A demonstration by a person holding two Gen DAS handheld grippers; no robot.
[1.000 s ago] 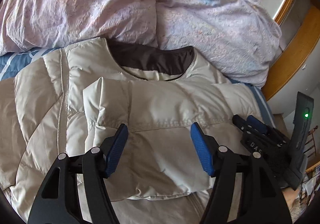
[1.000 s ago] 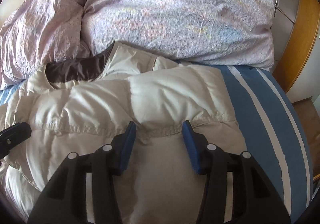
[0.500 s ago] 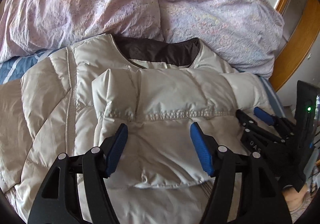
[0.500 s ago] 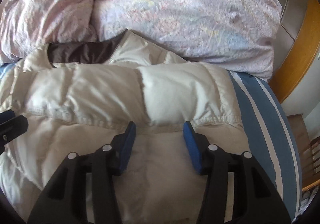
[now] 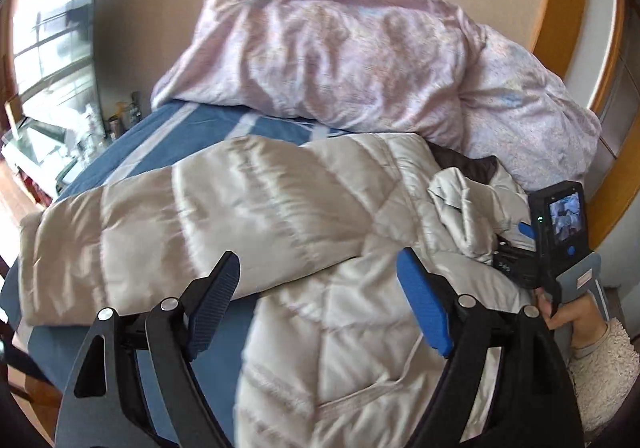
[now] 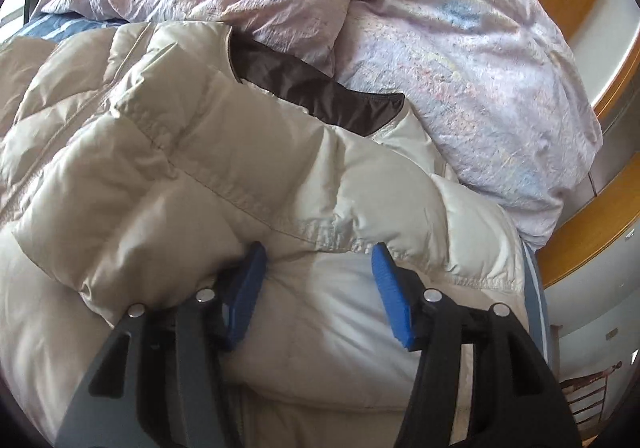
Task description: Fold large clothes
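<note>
The left tool (image 5: 318,300) stood wide with nothing between its blue pads; its jaws had just been opening. Right under and ahead lay the cream puffer jacket (image 5: 280,224) on the striped bed (image 5: 168,127). Its unfolded sleeve (image 5: 132,232) ran long toward the frame's left, nearest this hand, so that's likely its pick. Over on the other side, the right tool (image 6: 316,280) also gaped, jaws just widening, pads resting against the folded sleeve (image 6: 256,167) without pinching it. Beyond, the brown collar (image 6: 320,91), then the pink duvet (image 6: 460,59).
</note>
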